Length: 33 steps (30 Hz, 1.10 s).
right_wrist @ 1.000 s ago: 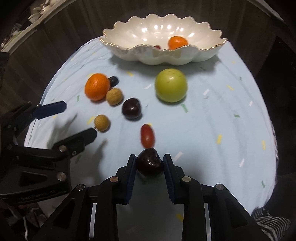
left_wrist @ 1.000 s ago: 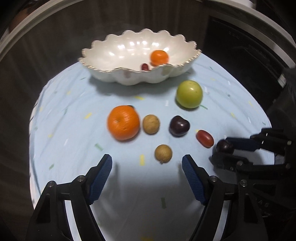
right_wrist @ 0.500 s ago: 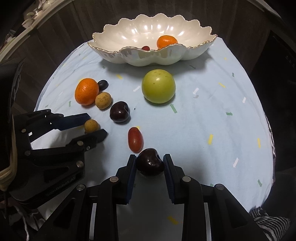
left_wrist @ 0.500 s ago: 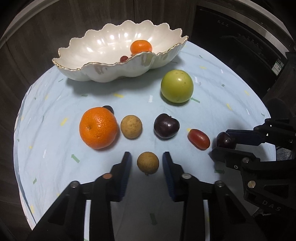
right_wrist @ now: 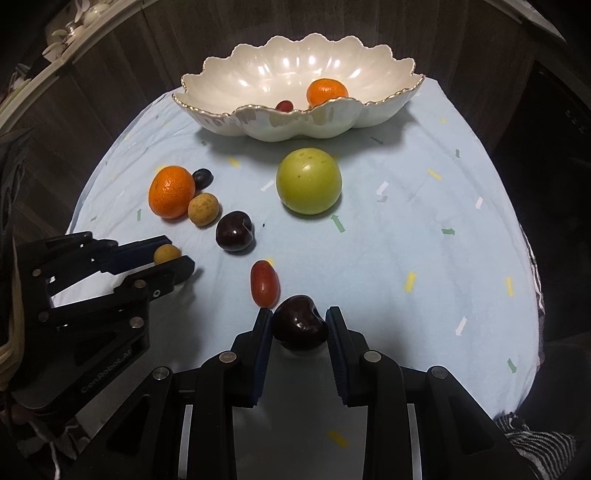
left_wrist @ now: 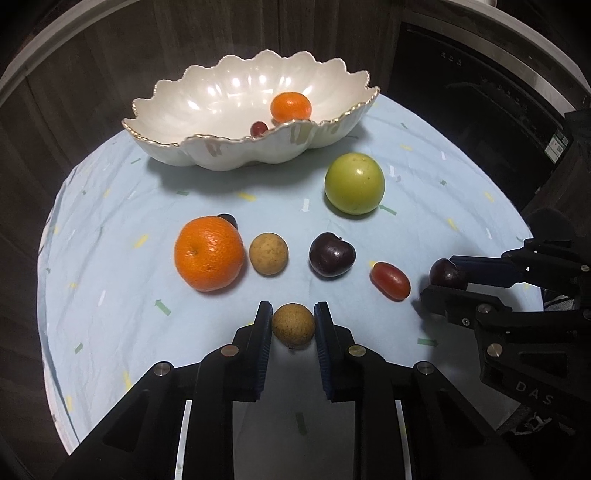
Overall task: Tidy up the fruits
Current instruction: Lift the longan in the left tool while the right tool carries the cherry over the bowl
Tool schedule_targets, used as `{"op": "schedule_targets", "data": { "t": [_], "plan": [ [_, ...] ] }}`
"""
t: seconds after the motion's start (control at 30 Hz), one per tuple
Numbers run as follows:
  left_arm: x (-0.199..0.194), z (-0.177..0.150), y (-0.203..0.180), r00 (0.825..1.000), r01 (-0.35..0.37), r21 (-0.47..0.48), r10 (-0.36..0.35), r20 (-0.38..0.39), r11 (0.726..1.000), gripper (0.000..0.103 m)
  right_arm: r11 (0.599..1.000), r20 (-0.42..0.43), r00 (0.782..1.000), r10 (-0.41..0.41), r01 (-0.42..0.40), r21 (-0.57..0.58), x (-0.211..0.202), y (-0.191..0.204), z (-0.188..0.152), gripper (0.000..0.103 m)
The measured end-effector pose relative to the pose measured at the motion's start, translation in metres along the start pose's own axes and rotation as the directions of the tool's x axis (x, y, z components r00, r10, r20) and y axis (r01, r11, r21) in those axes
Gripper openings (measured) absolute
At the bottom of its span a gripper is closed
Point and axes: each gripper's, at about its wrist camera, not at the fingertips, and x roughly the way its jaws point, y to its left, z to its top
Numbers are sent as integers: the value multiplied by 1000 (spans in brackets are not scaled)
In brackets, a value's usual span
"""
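Note:
My left gripper is shut on a small tan round fruit, also seen in the right wrist view. My right gripper is shut on a dark cherry, also seen in the left wrist view. A white scalloped bowl at the back holds a small orange and a red grape. On the light blue cloth lie a big orange, a tan fruit, a dark cherry, a red grape tomato and a green apple.
A small dark fruit sits behind the big orange. The round table's cloth ends at dark edges on all sides. Dark wooden walls stand behind the bowl. A shelf with small cups is at the far left.
My left gripper moved forward and closed on the small tan fruit. My right gripper kept its hold on the dark cherry and shifted slightly.

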Motion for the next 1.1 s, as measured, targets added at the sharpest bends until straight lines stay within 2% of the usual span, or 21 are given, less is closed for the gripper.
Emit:
{"op": "schedule_targets", "data": {
  "t": [0.47, 1.1],
  "plan": [
    [-26, 6, 10, 999, -36, -113, 36, 0, 993, 24, 1000, 64, 998, 1, -1, -8, -23, -1, 12, 31],
    [-48, 56, 20, 994, -68, -156, 80, 73, 985, 24, 1000, 172, 985, -15, 16, -6, -51, -18, 64, 31]
  ]
}}
